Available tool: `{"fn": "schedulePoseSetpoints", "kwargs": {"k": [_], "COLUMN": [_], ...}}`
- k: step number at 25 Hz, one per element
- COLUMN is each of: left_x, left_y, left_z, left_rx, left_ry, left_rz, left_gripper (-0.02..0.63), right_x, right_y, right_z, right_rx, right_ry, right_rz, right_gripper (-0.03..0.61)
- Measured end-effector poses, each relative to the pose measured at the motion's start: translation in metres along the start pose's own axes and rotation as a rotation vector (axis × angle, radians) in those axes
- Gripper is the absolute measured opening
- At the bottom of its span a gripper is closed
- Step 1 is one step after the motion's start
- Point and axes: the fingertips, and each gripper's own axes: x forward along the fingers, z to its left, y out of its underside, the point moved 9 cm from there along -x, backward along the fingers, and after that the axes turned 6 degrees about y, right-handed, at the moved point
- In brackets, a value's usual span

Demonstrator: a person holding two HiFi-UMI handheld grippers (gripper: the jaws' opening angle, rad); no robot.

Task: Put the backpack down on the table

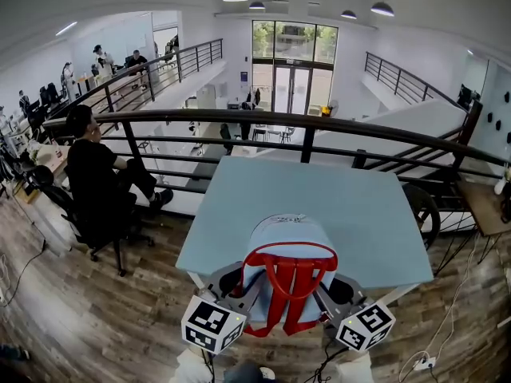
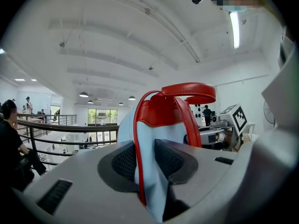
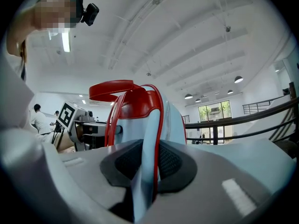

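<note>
From where I stand, the left gripper (image 2: 145, 160) and right gripper (image 3: 152, 160) each pinch a red-edged side of the pale blue fabric backpack with red straps (image 1: 287, 242), upright at the near edge of the light blue square table (image 1: 343, 202), so letting go here could tip it off

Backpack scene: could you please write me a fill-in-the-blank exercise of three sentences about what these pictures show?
1. The backpack is light blue, and its straps are ____.
2. The backpack is gripped by ____ claws: the left claw and the right claw are both shut on it.
3. The table has a light ____ top.

Missing words: red; two; blue.
</note>
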Motion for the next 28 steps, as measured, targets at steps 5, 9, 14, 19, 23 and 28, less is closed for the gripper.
{"fn": "schedulePoseSetpoints", "kwargs": {"k": [5,9,14,19,23,28], "left_x": [0.035,0.058,0.086,0.116,0.149,0.187], "left_y": [0.004,0.002,0.001,0.004,0.007,-0.002], "left_z": [0.012,0.029,0.044,0.069,0.096,0.144], "left_rx": [-0.019,-0.003,0.005,-0.014,-0.022,-0.020], "left_ry": [0.028,0.053,0.075,0.088,0.103,0.116], "left_rz": [0.035,0.053,0.044,0.047,0.056,0.049], "left_gripper": [0.109,0.109,0.109,0.109,0.110,0.109], "right_x": [0.011,0.026,0.040,0.068,0.096,0.147], "right_y": [0.009,0.012,0.012,0.013,0.015,0.006], "right_z": [-0.030,-0.044,-0.066,-0.089,-0.115,-0.144], "right_rx": [0.022,0.037,0.036,0.035,0.041,0.038], "right_ry": [0.021,0.043,0.070,0.092,0.105,0.122], "right_rz": [0.010,0.007,0.000,0.013,0.024,0.024], "right_gripper": [0.084,0.084,0.084,0.084,0.084,0.085]}}
